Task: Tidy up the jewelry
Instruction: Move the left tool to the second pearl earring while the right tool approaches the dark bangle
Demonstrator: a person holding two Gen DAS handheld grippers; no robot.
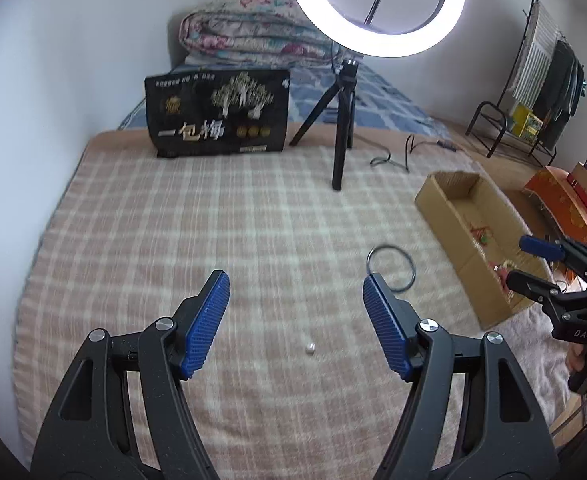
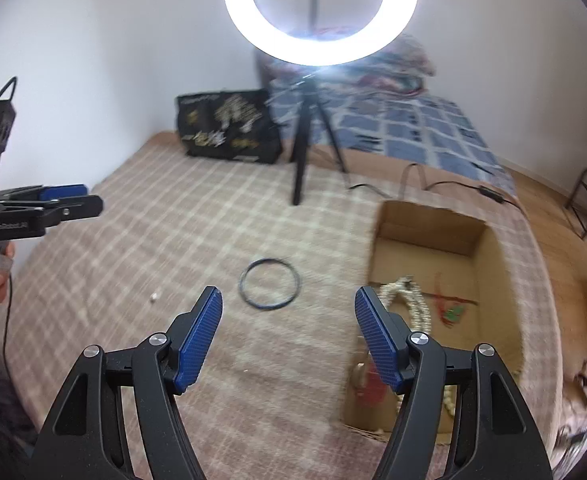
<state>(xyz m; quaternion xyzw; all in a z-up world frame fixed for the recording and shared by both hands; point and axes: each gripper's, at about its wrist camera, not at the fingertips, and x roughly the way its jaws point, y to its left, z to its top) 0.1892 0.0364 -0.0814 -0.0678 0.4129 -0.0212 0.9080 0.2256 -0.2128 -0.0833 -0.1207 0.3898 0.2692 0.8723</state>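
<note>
I had both tongs, left tongs (image 1: 296, 293) and right tongs (image 2: 288, 307), spread wide and empty above the bed (image 1: 173, 220). The dark ring (image 1: 391, 268) and a small white bead (image 1: 310, 347) lay loose on the blanket beside the cardboard box (image 2: 493, 256), which already held pearl strands (image 2: 411, 300). My judgement: lower 1 pad inside the ring, pinch its rim, and take the bead slowly.

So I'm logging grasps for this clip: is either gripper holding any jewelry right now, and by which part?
Nothing is held. The left gripper and right gripper both have open, empty jaws; the dark ring and small bead lie loose on the blanket.
</note>
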